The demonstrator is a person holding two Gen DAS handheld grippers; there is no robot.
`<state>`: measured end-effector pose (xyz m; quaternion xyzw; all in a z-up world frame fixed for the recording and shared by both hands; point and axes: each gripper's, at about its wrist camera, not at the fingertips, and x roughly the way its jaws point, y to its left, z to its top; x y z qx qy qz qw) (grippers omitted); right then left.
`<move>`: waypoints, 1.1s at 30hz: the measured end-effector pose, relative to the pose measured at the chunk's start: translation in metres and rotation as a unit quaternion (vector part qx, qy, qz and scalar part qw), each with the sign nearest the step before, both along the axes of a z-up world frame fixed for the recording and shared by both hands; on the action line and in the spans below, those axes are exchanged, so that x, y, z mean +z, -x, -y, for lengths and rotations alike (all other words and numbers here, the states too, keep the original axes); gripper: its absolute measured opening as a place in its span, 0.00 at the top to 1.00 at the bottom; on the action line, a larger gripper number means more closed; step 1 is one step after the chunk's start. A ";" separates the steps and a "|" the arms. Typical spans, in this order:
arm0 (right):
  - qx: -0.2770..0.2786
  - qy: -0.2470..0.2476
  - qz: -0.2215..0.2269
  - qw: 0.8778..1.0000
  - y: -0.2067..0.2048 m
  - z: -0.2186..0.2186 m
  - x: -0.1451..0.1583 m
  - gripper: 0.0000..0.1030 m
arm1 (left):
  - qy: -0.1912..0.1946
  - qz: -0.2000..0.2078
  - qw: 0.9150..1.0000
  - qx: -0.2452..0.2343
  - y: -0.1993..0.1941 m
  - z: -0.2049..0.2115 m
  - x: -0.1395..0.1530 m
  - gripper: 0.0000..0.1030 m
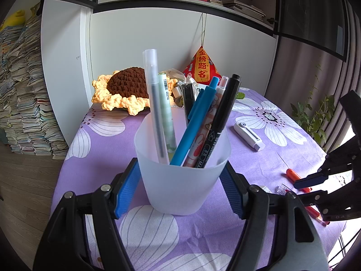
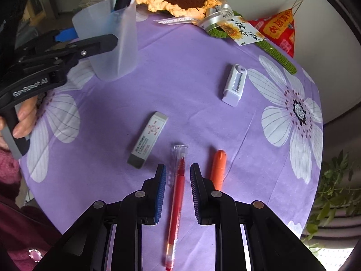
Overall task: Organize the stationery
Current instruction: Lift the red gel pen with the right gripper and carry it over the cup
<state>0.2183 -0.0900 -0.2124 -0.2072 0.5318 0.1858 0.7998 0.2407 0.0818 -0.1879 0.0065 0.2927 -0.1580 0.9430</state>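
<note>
Right wrist view puts the red gel pen (image 2: 177,203) straight between the two blue pads of the right gripper (image 2: 178,192), its long axis running from 6 o'clock up to 12 o'clock, in line with the fingers. The clear cap end points away at 12 o'clock, and the barrel's tail passes back under the claw toward the camera. The jaws stand spread, one pad on each side of the barrel, with a gap visible on both sides, so nothing is pinched yet. I judge the coming move to be a plain squeeze across the barrel; because the pen lies parallel to the fingers and not across them, the pads would meet it along its length, which could let it roll or pivot.

At 1 o'clock from the claw, just beside the pen, lies an orange pen (image 2: 218,169). At 11 o'clock lies a sleeved eraser (image 2: 147,140), and farther off at 1 o'clock a white correction tape (image 2: 234,84).

Left wrist view shows the left gripper (image 1: 180,187) pressed against both sides of the frosted pen cup (image 1: 180,169), holding it upright on the purple floral tablecloth (image 1: 259,164). The cup sits far off at 10 o'clock from the right claw, so the right hand is the nearer one to the red pen.
</note>
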 end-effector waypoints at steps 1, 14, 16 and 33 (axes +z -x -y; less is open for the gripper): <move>0.001 0.000 -0.004 1.000 -0.003 0.001 -0.001 0.80 | 0.000 0.000 1.000 0.000 0.000 0.000 0.000 0.32; -0.033 -0.035 -0.042 0.998 -0.025 0.007 -0.002 0.86 | 0.000 0.000 1.000 0.000 0.000 0.000 0.000 0.32; -0.037 -0.050 -0.026 0.998 -0.019 0.010 0.010 0.86 | 0.000 0.000 1.000 0.000 0.000 0.000 0.000 0.32; -0.001 -0.162 0.154 0.975 0.025 -0.012 0.152 0.86 | 0.000 0.000 1.000 0.000 0.000 0.000 0.000 0.32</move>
